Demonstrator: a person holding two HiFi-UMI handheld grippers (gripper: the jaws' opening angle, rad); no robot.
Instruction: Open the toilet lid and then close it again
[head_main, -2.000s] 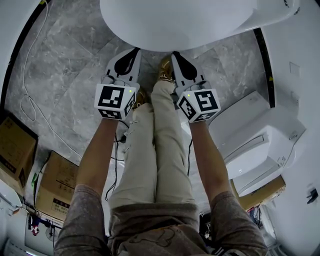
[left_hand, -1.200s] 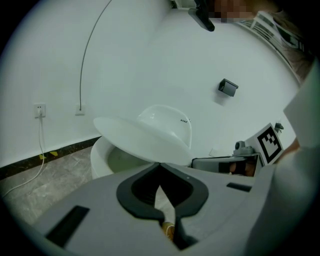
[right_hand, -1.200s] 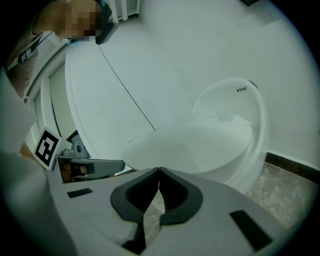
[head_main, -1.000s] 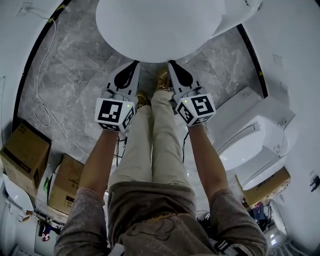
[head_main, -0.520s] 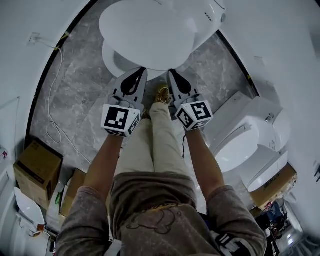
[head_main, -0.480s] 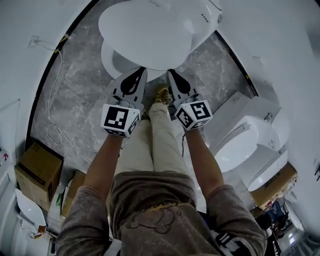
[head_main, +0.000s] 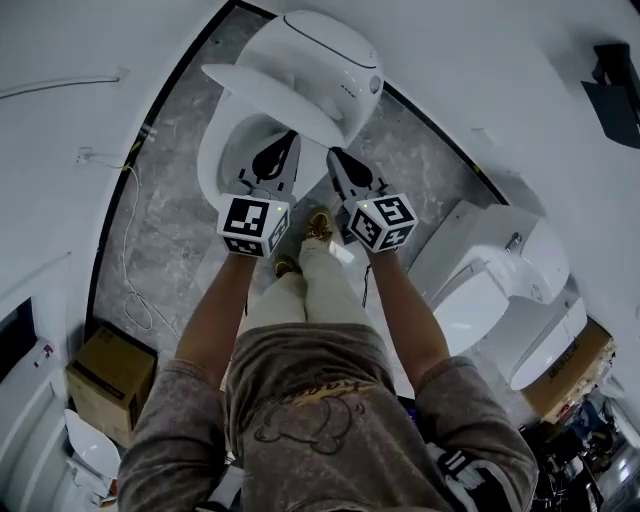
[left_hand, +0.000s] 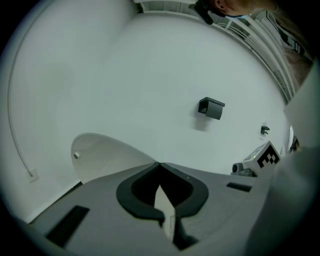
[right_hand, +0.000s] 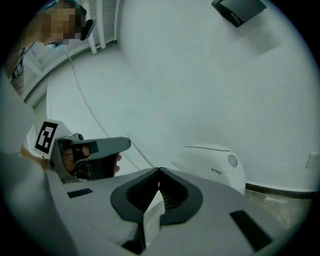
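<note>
In the head view the white toilet (head_main: 330, 55) stands at the top, against the curved wall. Its lid (head_main: 270, 95) is tilted up off the seat, and the seat ring and bowl (head_main: 222, 150) show beneath it. My left gripper (head_main: 291, 136) and right gripper (head_main: 331, 153) are side by side, both shut, with their tips at the underside of the lid's front edge. The left gripper view has the lid's underside (left_hand: 102, 155) just left of my shut left gripper (left_hand: 159, 164). Past my shut right gripper (right_hand: 160, 169) is the toilet's rear housing (right_hand: 215, 165).
A second toilet (head_main: 500, 290) stands open at the right. Cardboard boxes (head_main: 110, 380) and a loose cable (head_main: 128, 250) lie on the marble floor at the left. A black fixture (head_main: 615, 80) hangs on the wall. The person's legs and shoes (head_main: 318, 225) are directly below the grippers.
The lid has swung from flat to tilted up, uncovering the seat and bowl. Both grippers rose and moved forward with its front edge, staying shut.
</note>
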